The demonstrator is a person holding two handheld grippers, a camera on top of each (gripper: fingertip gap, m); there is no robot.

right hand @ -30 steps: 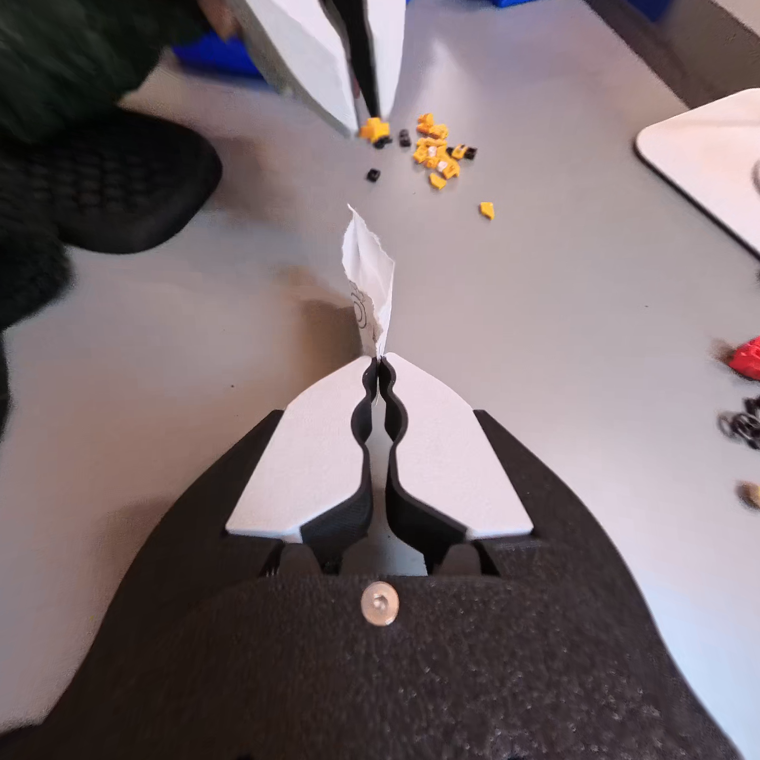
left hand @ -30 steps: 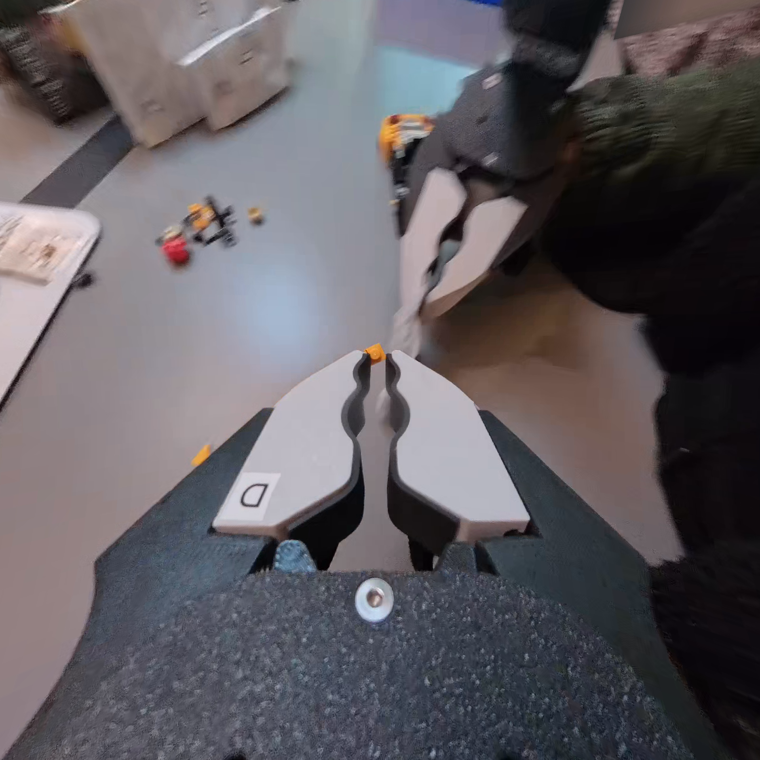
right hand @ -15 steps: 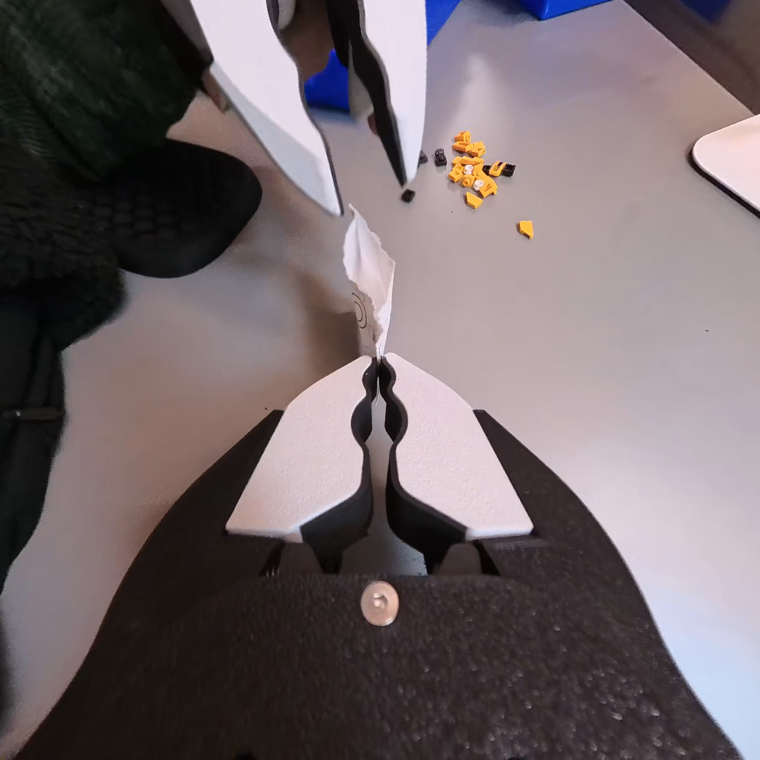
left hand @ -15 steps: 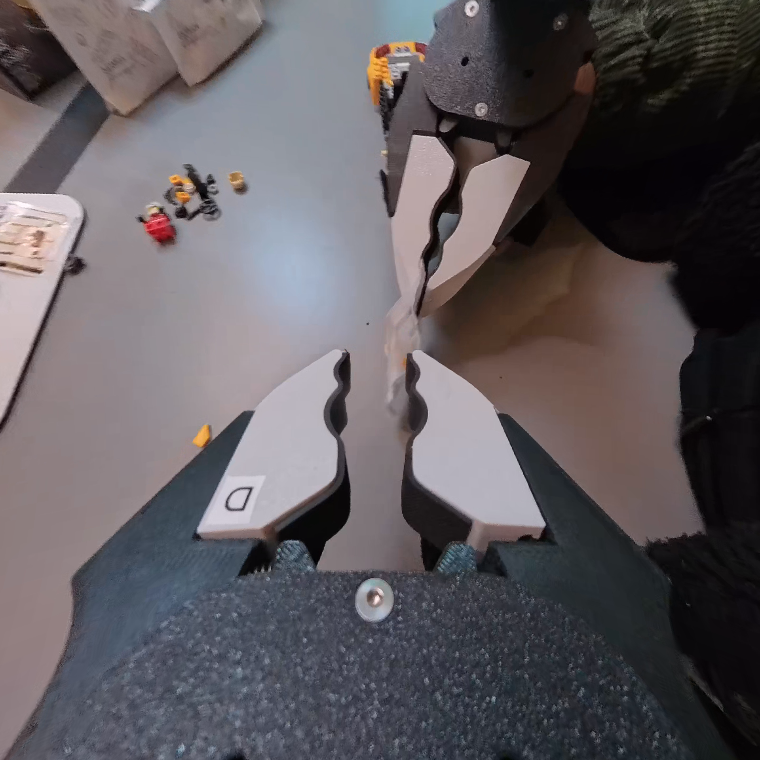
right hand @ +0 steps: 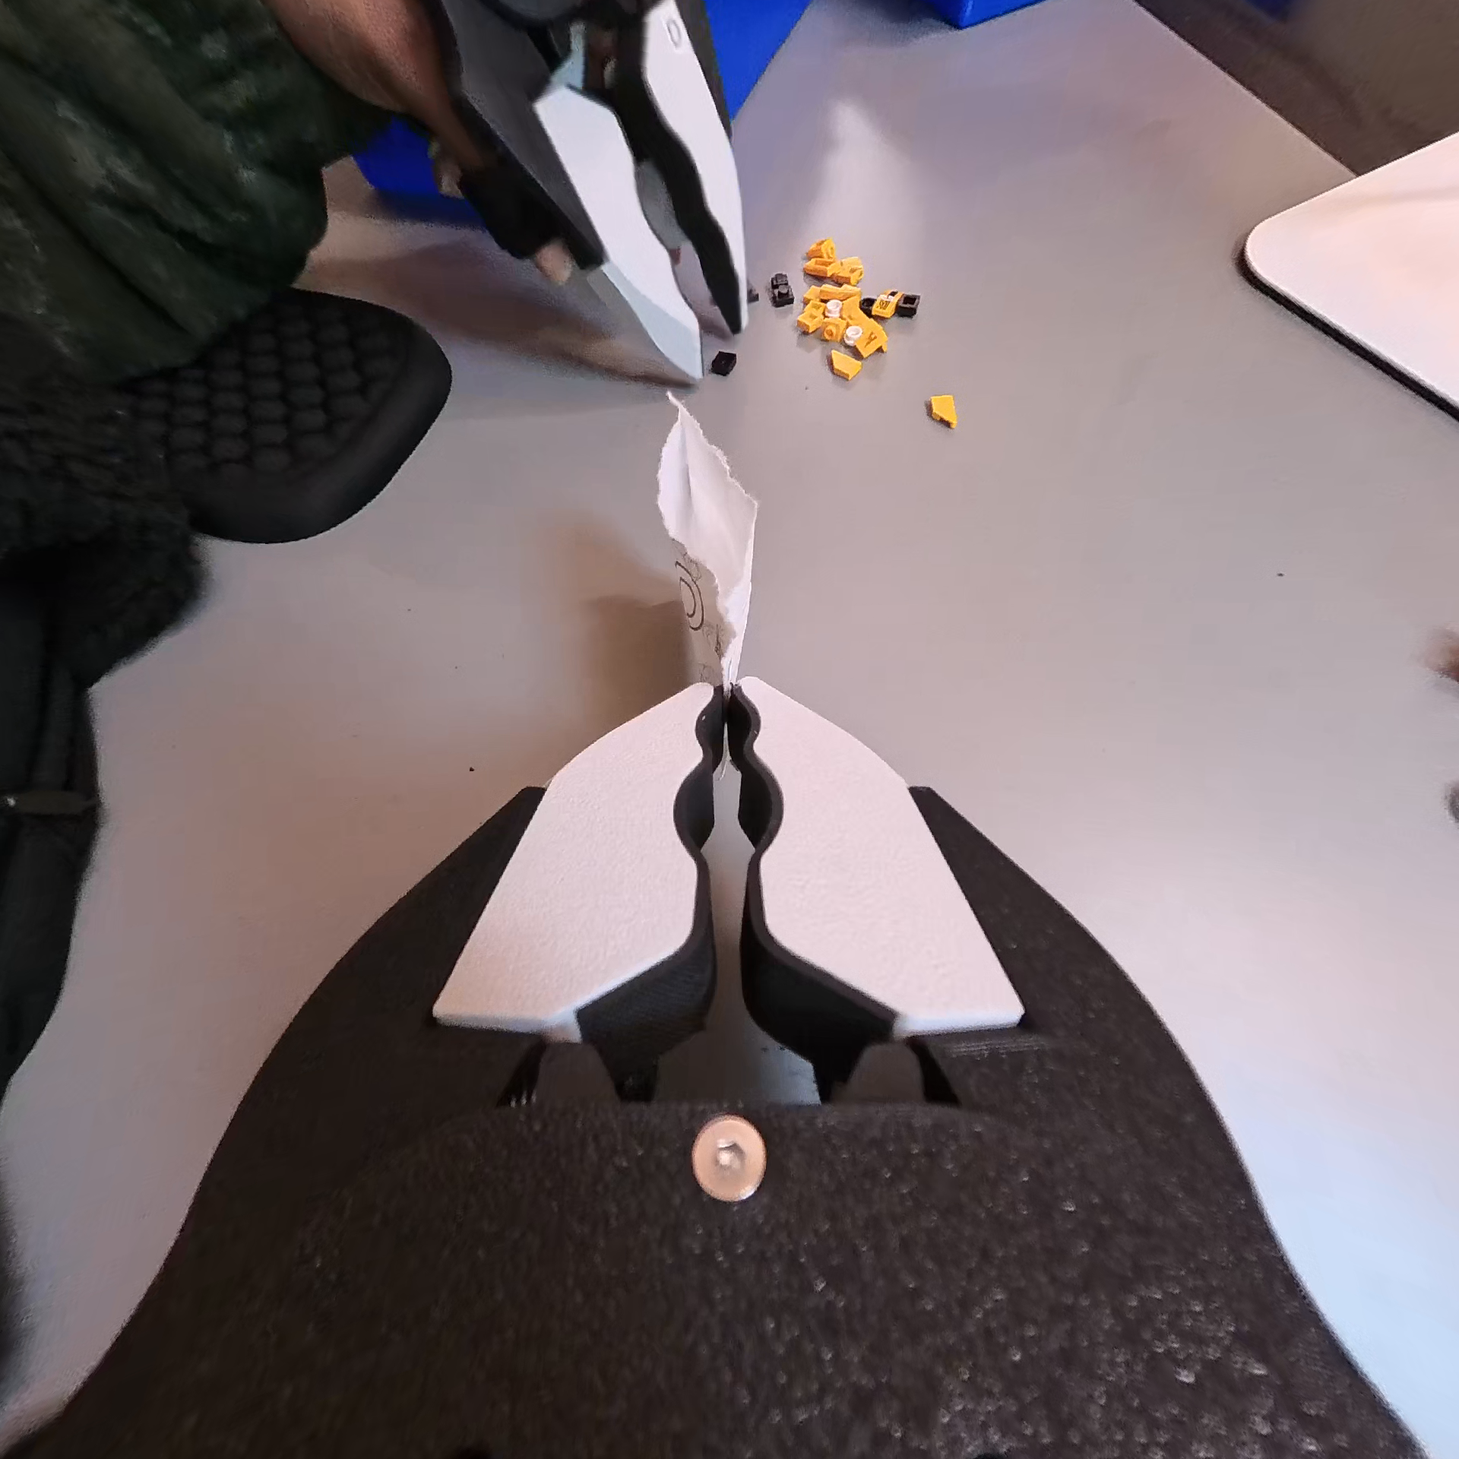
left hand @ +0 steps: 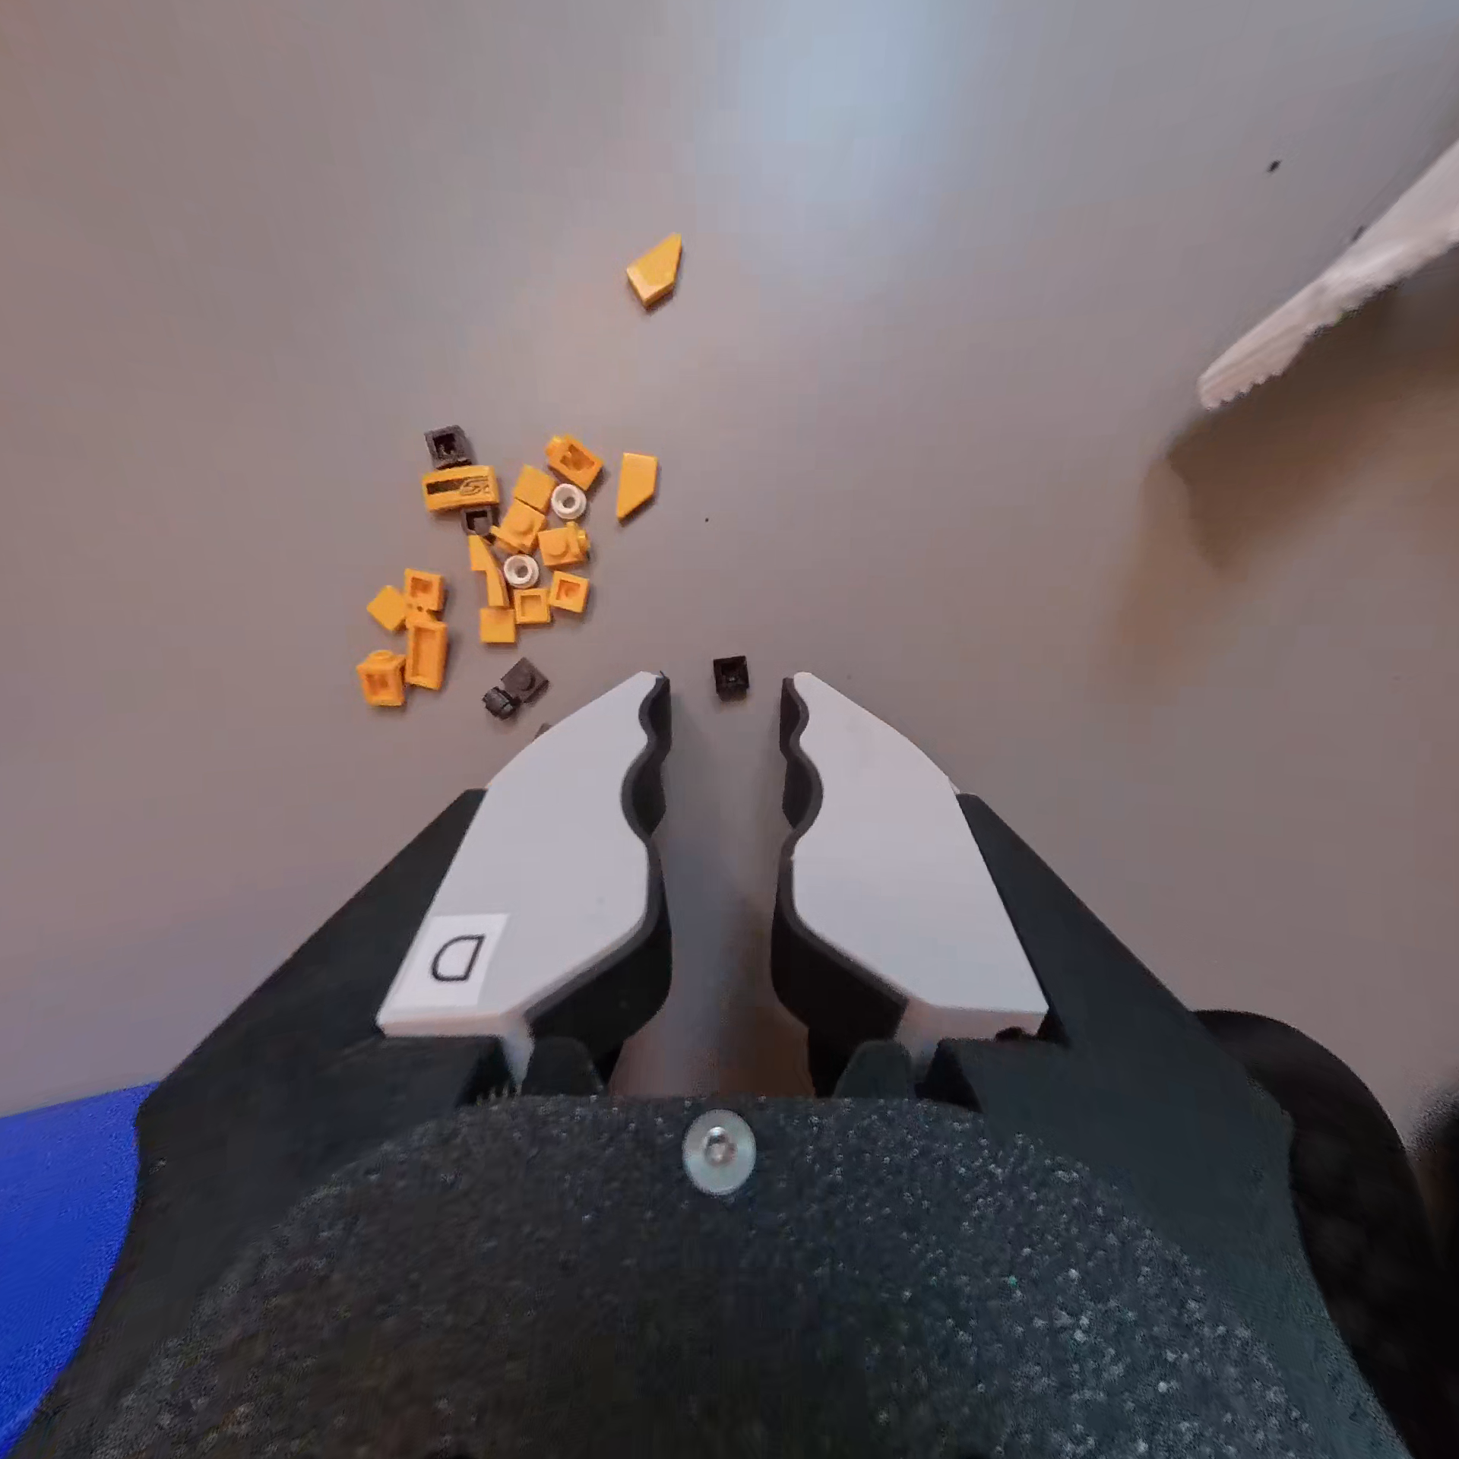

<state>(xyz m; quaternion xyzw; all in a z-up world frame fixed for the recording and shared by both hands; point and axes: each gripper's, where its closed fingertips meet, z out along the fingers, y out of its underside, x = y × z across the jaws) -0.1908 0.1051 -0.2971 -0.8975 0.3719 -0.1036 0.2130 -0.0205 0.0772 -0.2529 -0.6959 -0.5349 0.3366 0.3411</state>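
Note:
My left gripper [left hand: 725,695] is open and low over the grey table. A small black brick [left hand: 732,677] lies between its fingertips, and neither pad touches it. A pile of small orange, black and white bricks [left hand: 489,568] lies just to its left, and a lone orange wedge [left hand: 655,270] lies farther ahead. My right gripper [right hand: 728,688] is shut on a torn strip of white paper [right hand: 710,537] that stands up from its tips. The right wrist view also shows the left gripper [right hand: 714,343] over the black brick [right hand: 722,363], beside the pile [right hand: 845,308].
A white tray [right hand: 1382,253] sits at the right, and a blue bin [right hand: 742,47] stands behind the left gripper. A black mesh pad [right hand: 300,410] and a green sleeve [right hand: 142,158] fill the left. A blurred white strip [left hand: 1342,268] crosses the left wrist view's right edge. My hands' fingertips stand some 20 centimeters from each other.
My left gripper opened beside the paper strip, swung away from it and came down over the brick pile, with the black brick between its tips. My right gripper stayed shut on the paper.

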